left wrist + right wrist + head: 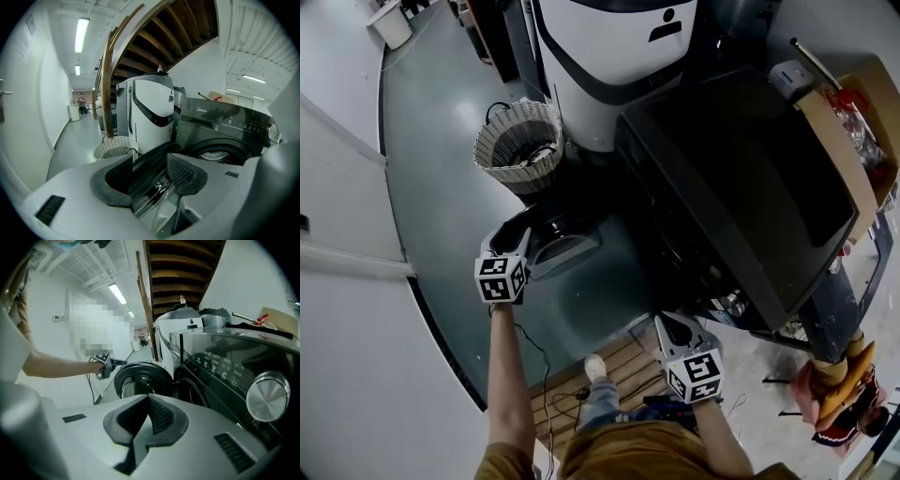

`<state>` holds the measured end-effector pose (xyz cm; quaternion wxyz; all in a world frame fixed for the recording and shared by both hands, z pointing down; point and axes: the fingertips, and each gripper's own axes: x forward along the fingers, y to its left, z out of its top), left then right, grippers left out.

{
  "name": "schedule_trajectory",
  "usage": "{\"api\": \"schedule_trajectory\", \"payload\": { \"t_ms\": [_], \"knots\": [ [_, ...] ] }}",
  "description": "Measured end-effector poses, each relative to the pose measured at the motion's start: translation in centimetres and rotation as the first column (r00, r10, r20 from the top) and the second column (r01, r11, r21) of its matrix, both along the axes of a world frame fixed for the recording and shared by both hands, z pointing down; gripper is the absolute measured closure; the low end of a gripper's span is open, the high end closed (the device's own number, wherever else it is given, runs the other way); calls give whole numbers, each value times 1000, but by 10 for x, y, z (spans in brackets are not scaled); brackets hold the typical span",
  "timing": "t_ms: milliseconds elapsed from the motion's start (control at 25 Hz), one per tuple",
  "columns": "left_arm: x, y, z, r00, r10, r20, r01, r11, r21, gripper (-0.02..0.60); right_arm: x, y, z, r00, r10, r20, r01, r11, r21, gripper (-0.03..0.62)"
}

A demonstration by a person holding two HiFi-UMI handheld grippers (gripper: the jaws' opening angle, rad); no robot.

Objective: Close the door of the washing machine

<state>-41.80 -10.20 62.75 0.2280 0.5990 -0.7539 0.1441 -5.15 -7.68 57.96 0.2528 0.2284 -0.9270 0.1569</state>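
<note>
Left gripper [150,161]: I had its jaws standing wide apart and pressing on nothing. The rim of the door [154,187] ran through the gap between them.
Right gripper [149,399]: its jaws met tip to tip with nothing in them. It hung low before the front of the washing machine [220,366], well apart from the door.
Door: it stood swung wide on its hinge. It lay straight ahead of the left gripper and partly inside its jaws, and ahead and to the left of the right gripper.
Drum opening [218,154]: it was uncovered, ahead and to the right of the left gripper, past the door's far edge.
Basket [115,147]: it sat on the floor ahead and to the left of the left gripper, beyond the door.
Step, as I judged it: the door was not yet moving, and I was placing the left gripper to push or pull the rim round toward the opening.
Risk, slipping off: with the jaws loose around the rim, a sideways sweep could let the curved edge slide out of the gap, leaving the door half shut.
Risk, no latch: a gentle push might bring the door to the front without it catching, so it could drift open again.
Risk, pinching: if the left gripper rode the rim all the way in, a jaw could be caught between the door and the machine's front.
Risk, collision: the right gripper hung close to the machine, and a fast swing could bring the door against it.
</note>
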Motion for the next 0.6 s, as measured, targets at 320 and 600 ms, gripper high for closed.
{"api": "schedule_trajectory", "payload": {
  "t_ms": [320, 600],
  "knots": [
    [-24, -14, 26, 998, -35, -47, 34, 999, -20, 339, -5, 4, 19, 998, -58, -10, 57, 996, -62, 582],
    [-27, -24, 36, 995, -44, -95, 43, 999, -14, 333, 7, -4, 29, 998, -51, -30, 48, 995, -83, 582]
  ]
}}
